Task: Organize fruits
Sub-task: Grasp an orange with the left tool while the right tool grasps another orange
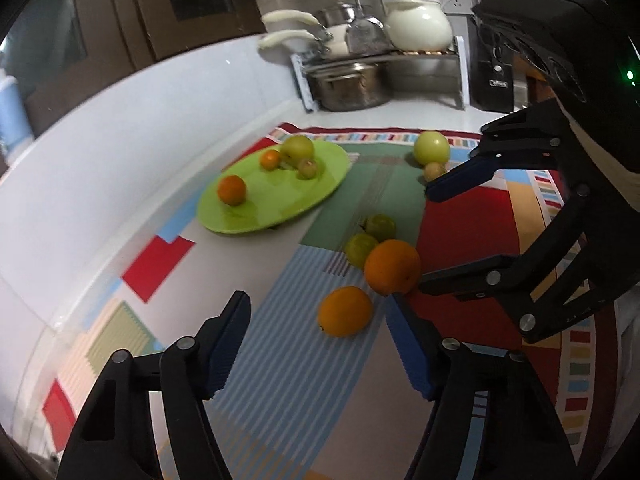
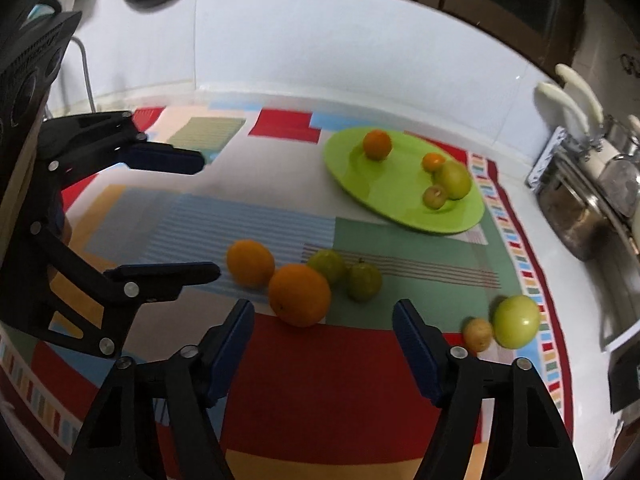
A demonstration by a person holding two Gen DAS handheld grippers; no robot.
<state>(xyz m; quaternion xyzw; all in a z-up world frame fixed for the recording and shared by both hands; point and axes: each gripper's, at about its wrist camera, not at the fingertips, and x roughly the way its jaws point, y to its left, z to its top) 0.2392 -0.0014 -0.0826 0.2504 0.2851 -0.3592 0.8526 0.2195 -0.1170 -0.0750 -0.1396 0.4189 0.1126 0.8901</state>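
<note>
White kitchen counter (image 1: 120, 128) under a patchwork cloth (image 2: 320, 360); pot rack (image 1: 384, 64) at one o'clock, dark cabinets (image 1: 132, 8) behind. Green plate (image 1: 288, 200) at eleven o'clock with four fruits; two oranges (image 1: 393, 267) mid-cloth beside two small green fruits. Left gripper (image 1: 320, 344) and right gripper (image 2: 323, 348) both spread apart, empty.

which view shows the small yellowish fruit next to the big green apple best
The right wrist view: the small yellowish fruit sits unobstructed beside the green apple. In the left wrist view it is far off, partly hidden by the right gripper.
</note>
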